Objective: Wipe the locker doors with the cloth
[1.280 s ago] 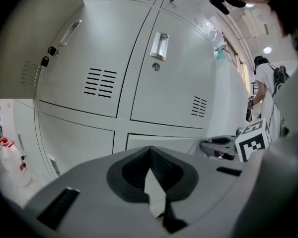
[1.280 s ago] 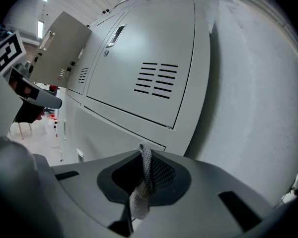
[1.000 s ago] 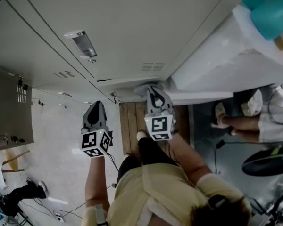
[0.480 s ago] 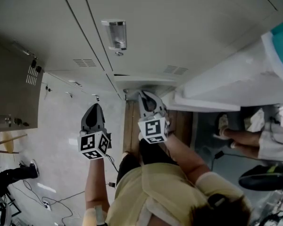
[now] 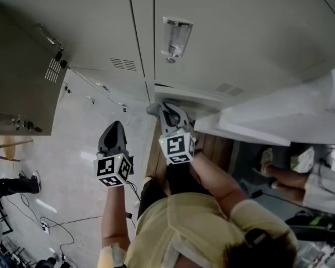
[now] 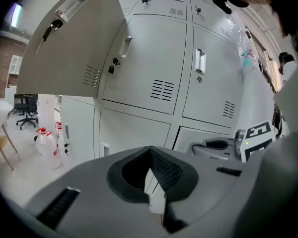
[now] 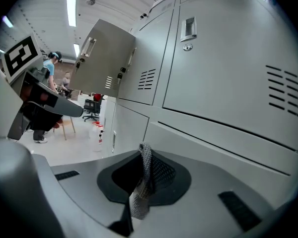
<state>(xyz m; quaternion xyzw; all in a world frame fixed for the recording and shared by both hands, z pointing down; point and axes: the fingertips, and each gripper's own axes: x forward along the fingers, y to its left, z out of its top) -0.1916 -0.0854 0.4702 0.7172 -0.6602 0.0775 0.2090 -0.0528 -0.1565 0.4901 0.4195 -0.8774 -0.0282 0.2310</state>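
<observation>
Grey metal locker doors [image 5: 223, 32] fill the top of the head view; one has a silver handle [image 5: 175, 32]. My right gripper [image 5: 165, 110] is shut on a small grey woven cloth [image 7: 141, 190], whose strip sticks up between the pads. It points at the low locker door [image 7: 228, 83], close to the seam below it. The cloth [image 5: 153, 109] shows as a grey tuft at the jaw tips. My left gripper [image 5: 115, 127] hangs to the left, away from the doors, shut with nothing in it [image 6: 150, 152].
One locker door [image 5: 19, 91] stands swung open at the left, also seen as a door [image 6: 69, 43]. A white counter [image 5: 279, 116] juts in at the right, with a seated person's legs [image 5: 287, 175] below. Cables [image 5: 50, 222] lie on the floor; bottles [image 6: 45, 142] stand by the lockers.
The head view has swung so the lockers sit more upright in the frame. My right gripper with the cloth has shifted slightly left, toward the locker base. The left gripper has barely moved.
</observation>
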